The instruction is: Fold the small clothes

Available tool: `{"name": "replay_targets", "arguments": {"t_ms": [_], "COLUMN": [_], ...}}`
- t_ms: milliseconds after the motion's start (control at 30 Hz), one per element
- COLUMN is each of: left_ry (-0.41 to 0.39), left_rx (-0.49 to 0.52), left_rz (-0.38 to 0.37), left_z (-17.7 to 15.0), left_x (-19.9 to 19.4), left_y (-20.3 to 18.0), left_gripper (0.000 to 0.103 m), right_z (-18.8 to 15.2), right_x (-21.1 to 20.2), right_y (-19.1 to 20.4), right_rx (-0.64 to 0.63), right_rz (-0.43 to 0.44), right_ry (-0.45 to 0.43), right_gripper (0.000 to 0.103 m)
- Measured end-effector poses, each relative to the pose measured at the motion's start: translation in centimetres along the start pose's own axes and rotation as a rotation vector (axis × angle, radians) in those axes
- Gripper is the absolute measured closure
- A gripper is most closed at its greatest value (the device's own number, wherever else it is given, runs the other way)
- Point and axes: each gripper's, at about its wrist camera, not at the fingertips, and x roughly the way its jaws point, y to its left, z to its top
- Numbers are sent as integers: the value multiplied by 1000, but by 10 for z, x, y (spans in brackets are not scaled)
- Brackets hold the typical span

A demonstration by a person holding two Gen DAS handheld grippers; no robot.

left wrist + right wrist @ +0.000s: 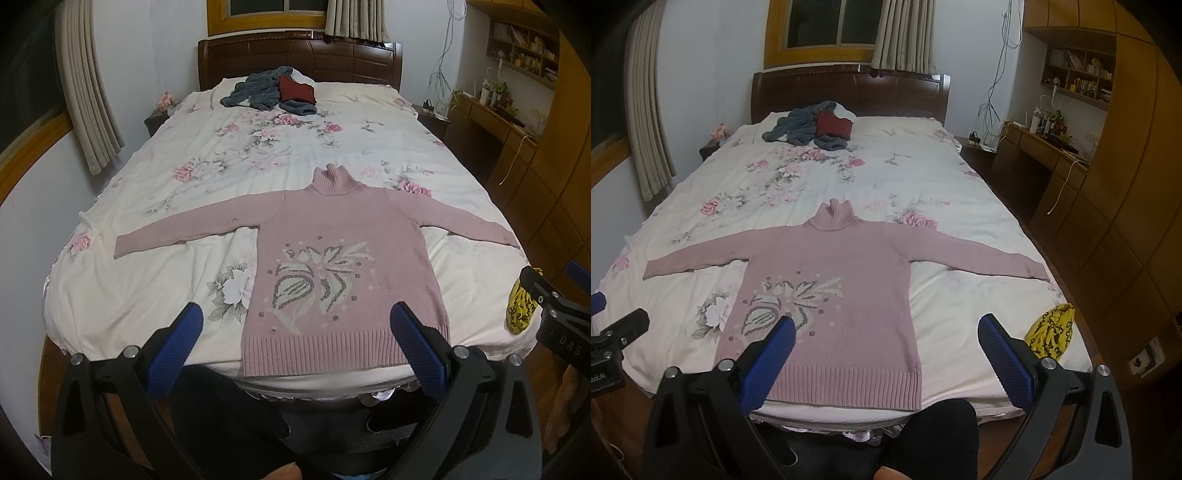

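Pink knit, the sweater [343, 266] is spread flat at the near end of the bed [147, 302], sleeves outstretched; no fold is yet made. Left gripper [295, 328] and right gripper [886, 336] are held released above the foot edge.

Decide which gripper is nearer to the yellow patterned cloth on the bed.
Right. The right gripper hovers open with the yellow patterned cloth just beside its outer finger; the left gripper, also open, sits over the pink sweater's hem, farther away.
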Motion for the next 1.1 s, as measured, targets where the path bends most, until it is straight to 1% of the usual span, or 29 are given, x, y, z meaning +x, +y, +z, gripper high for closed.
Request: {"name": "replay_targets", "arguments": {"t_ms": [500,700,1100], "left_ry": [1,4,24], "left_rx": [1,1,-5], "left_rz": [-1,-4,-4], "left_z": [4,4,0], "left_x": [1,1,11], "left_y": [-1,1,2], "left_gripper": [3,3,3], "right_z": [0,4,-1], "right_x": [0,-1,9], "right_y": [0,0,1], "right_rx": [-1,0,1], "right_rz": [-1,-3,-3], "right_ry": [0,7,20], "right_gripper": [4,4,4]}}
